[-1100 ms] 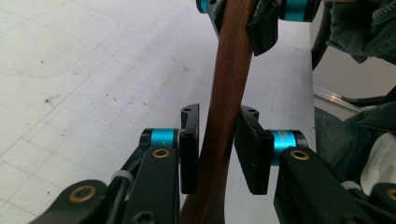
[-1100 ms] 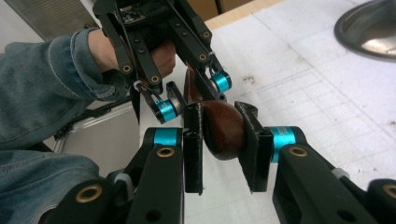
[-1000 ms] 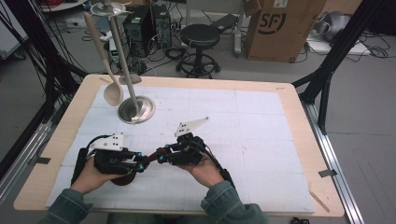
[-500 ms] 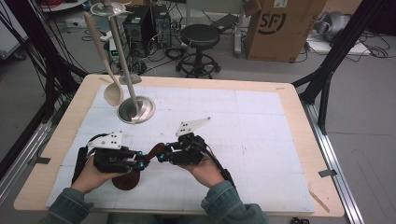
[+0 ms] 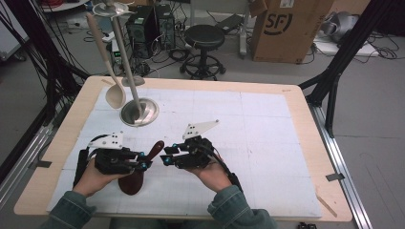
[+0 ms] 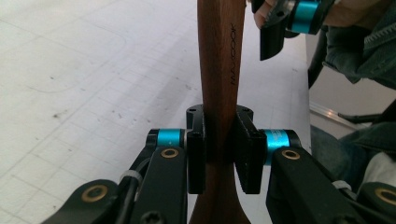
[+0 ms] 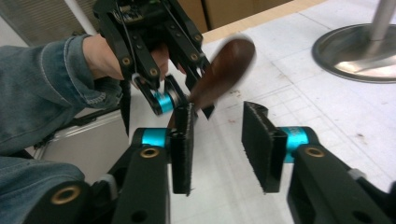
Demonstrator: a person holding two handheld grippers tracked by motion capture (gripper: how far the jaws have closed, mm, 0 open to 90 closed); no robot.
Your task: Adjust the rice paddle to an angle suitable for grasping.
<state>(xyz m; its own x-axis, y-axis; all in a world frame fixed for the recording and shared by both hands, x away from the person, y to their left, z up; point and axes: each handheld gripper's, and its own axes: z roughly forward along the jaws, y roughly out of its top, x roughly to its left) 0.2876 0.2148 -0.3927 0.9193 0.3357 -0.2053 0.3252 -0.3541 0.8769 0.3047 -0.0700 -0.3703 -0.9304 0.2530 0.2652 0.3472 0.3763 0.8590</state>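
Note:
A dark wooden spoon (image 5: 136, 179) lies low over the white mat, its bowl toward the person and its handle (image 6: 219, 70) pointing away. My left gripper (image 5: 142, 164) is shut on the handle's neck, with both pads (image 6: 247, 154) pressing the wood. My right gripper (image 5: 167, 158) faces it from the right. Its jaws have just been opening and nothing is between its pads (image 7: 259, 144). The blurred handle end (image 7: 226, 63) lies just past the right fingertips, with the left gripper (image 7: 180, 100) behind it.
A metal stand with a round base (image 5: 139, 114) rises at the back left of the table, and a pale wooden spoon (image 5: 114, 95) hangs from it. The white mat (image 5: 258, 143) stretches to the right. A stool and a cardboard box stand beyond the table.
The right gripper's jaws have parted and stand wider than before. The spoon's handle end now shows free between the two grippers. Both hands have stayed in place.

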